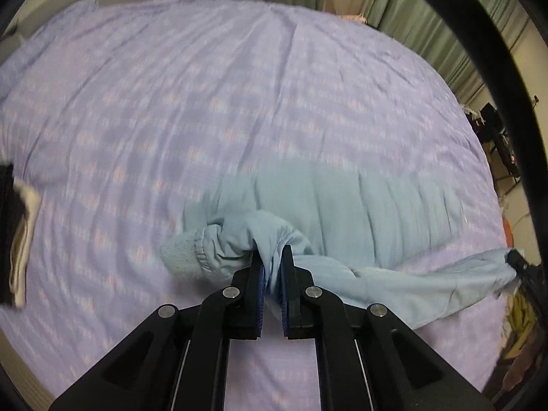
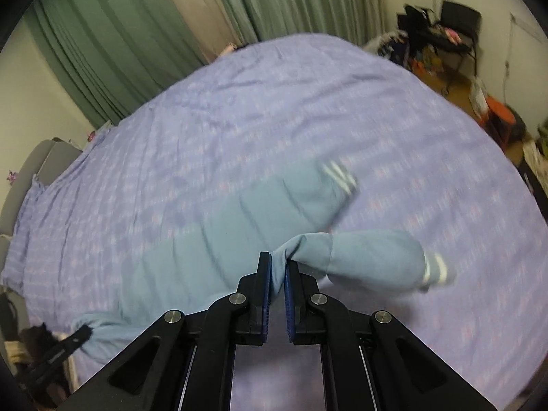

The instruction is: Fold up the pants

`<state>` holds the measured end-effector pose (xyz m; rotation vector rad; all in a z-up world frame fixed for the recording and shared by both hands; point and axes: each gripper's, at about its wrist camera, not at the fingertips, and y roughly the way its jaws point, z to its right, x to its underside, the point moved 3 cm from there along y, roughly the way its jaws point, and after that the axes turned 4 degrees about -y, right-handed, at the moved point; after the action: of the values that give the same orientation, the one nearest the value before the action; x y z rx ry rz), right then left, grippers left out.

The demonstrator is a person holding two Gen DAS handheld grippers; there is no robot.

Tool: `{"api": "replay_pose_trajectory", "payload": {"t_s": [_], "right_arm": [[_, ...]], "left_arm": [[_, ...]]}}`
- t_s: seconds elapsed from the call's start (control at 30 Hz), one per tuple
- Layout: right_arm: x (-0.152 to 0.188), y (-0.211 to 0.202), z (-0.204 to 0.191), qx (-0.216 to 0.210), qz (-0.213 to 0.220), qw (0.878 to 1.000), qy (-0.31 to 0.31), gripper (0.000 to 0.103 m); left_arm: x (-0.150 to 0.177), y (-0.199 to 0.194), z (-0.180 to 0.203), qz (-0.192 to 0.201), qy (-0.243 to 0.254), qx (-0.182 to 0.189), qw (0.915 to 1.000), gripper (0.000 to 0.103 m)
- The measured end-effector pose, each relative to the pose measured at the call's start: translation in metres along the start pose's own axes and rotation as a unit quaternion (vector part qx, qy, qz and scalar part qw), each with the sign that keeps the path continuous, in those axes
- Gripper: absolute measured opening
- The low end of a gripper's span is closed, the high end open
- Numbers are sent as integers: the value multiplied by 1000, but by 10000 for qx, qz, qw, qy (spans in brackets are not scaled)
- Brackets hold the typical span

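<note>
Light blue pants (image 1: 359, 205) lie across a bed with a purple patterned sheet (image 1: 205, 102). My left gripper (image 1: 273, 253) is shut on a bunch of the pants' fabric next to a ribbed cuff (image 1: 181, 253). My right gripper (image 2: 278, 262) is shut on the pants (image 2: 222, 239) near a leg end with white stripes (image 2: 435, 270). A second striped part (image 2: 339, 174) lies farther out. The right gripper shows at the left wrist view's right edge (image 1: 517, 263), holding the pants there. The left gripper shows at the lower left of the right wrist view (image 2: 73, 339).
Green curtains (image 2: 120, 34) hang behind the bed. A folded black and white pile (image 1: 15, 233) lies at the bed's left edge. A chair and clutter (image 2: 445, 41) stand on the floor past the far right corner. The purple sheet (image 2: 239, 120) covers the whole bed.
</note>
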<state>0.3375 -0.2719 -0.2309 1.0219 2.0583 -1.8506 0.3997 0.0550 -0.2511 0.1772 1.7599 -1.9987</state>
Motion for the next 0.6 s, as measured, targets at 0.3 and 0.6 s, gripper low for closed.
{"api": "replay_pose_trajectory", "payload": {"t_s": [0.3,0.6], "right_arm": [[-69,115,-30,73,-178,9981,-587,8],[-61,57,-53,112,764,9880,-1338,74]], "left_arm": [[-59,82,15,-331,50,-456,9984,22],[-59,-2,-4,849,384,-288,9952,95]]}}
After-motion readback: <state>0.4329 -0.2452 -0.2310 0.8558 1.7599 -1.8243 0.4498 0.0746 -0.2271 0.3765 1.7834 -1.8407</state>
